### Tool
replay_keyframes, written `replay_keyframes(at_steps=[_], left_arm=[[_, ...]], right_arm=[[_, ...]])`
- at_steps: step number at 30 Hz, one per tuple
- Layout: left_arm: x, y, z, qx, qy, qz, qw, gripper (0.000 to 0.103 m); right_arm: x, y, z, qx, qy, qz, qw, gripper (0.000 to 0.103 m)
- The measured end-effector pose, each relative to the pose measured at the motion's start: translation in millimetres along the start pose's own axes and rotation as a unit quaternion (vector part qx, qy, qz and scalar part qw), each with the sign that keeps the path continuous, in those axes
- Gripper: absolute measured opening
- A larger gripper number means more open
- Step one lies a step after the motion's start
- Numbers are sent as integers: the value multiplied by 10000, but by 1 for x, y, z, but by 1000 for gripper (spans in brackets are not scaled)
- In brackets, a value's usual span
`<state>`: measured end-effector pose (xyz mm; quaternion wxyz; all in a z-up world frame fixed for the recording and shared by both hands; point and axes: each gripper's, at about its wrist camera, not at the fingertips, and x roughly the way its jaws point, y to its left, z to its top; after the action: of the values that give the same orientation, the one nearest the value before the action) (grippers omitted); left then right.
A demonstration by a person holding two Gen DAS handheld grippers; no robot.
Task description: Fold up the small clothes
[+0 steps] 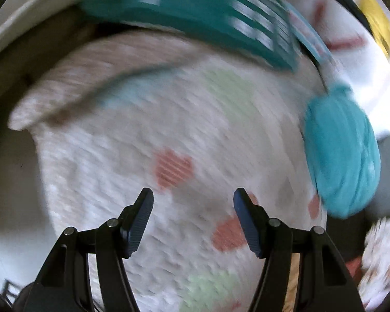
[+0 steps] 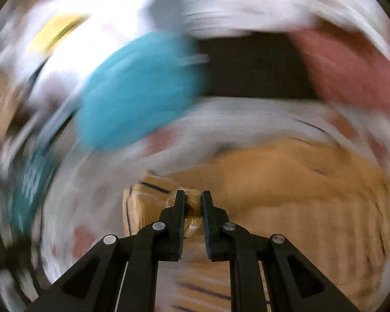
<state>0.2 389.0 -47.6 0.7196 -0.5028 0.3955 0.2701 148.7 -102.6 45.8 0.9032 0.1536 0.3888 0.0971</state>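
The left gripper (image 1: 193,197) hangs with jaws apart over a white spotted cloth (image 1: 148,119). A turquoise bundle (image 1: 343,153) lies at three o'clock. The right gripper (image 2: 193,199) pinches a tan striped garment (image 2: 299,182).

A home: laundry basket (image 1: 195,5) and scattered clothes (image 1: 169,143).
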Motion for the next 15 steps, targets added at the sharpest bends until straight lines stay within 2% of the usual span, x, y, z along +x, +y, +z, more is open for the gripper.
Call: replay_keyframes(at_steps=[3, 5, 7, 9, 12, 15], left_arm=[[17, -47, -31, 793, 460, -244, 9955, 63], [29, -79, -59, 1452, 926, -384, 9843, 63], [38, -108, -91, 1960, 1160, -484, 9725, 63], [45, -131, -120, 2353, 1326, -555, 9613, 63], [54, -159, -164, 2939, 1567, -602, 9410, 63], [66, -177, -203, 3549, 1832, -503, 9154, 63]], right_arm=[[-21, -105, 1, 1162, -103, -568, 9915, 12], [-27, -161, -8, 1705, -89, -979, 9804, 12], [-29, -198, -19, 1806, -31, -1486, 9723, 12], [-30, -221, -29, 1872, 50, -1678, 9679, 12], [-28, -241, -39, 2140, 149, -1496, 9652, 17], [-32, -253, -46, 2190, 192, -1549, 9632, 23]])
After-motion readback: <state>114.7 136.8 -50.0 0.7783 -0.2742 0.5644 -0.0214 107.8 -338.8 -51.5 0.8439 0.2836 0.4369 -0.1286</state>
